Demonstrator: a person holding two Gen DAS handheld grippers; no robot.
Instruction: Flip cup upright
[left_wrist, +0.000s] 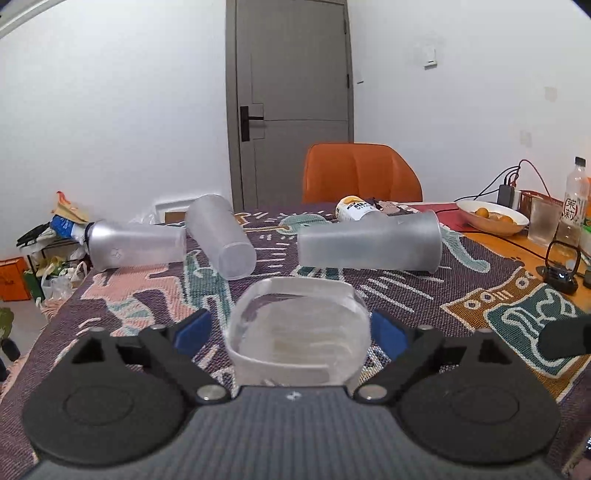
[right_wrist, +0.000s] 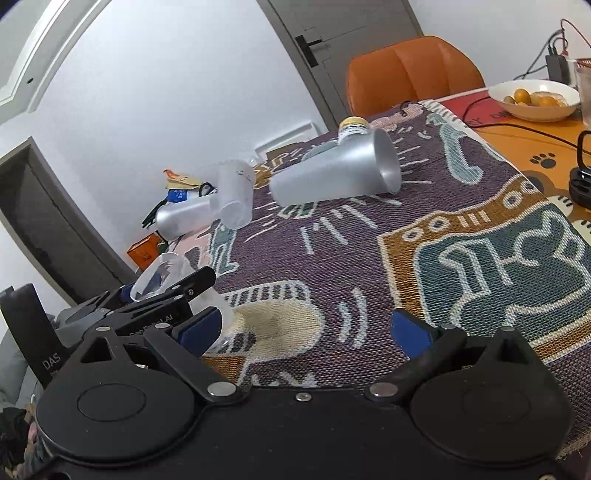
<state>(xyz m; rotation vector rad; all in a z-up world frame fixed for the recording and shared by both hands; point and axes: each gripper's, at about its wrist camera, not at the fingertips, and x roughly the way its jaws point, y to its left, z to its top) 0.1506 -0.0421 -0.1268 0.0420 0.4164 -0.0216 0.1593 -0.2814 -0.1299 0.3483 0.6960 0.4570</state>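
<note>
My left gripper (left_wrist: 291, 328) is shut on a clear plastic cup (left_wrist: 299, 332), mouth up, held upright low over the patterned cloth; it also shows at the left of the right wrist view (right_wrist: 162, 273). Three frosted cups lie on their sides further back: one at the left (left_wrist: 136, 245), one in the middle (left_wrist: 221, 236), one at the right (left_wrist: 369, 243). In the right wrist view the right cup (right_wrist: 332, 173) lies with its mouth toward me. My right gripper (right_wrist: 306, 328) is open and empty above the cloth.
A patterned cloth (left_wrist: 406, 295) covers the table. A small bottle (left_wrist: 354, 208) lies behind the right cup. A bowl of oranges (left_wrist: 491, 218), a glass (left_wrist: 543, 221), a tall bottle (left_wrist: 572, 199) and cables sit at the right. An orange chair (left_wrist: 362, 173) stands behind.
</note>
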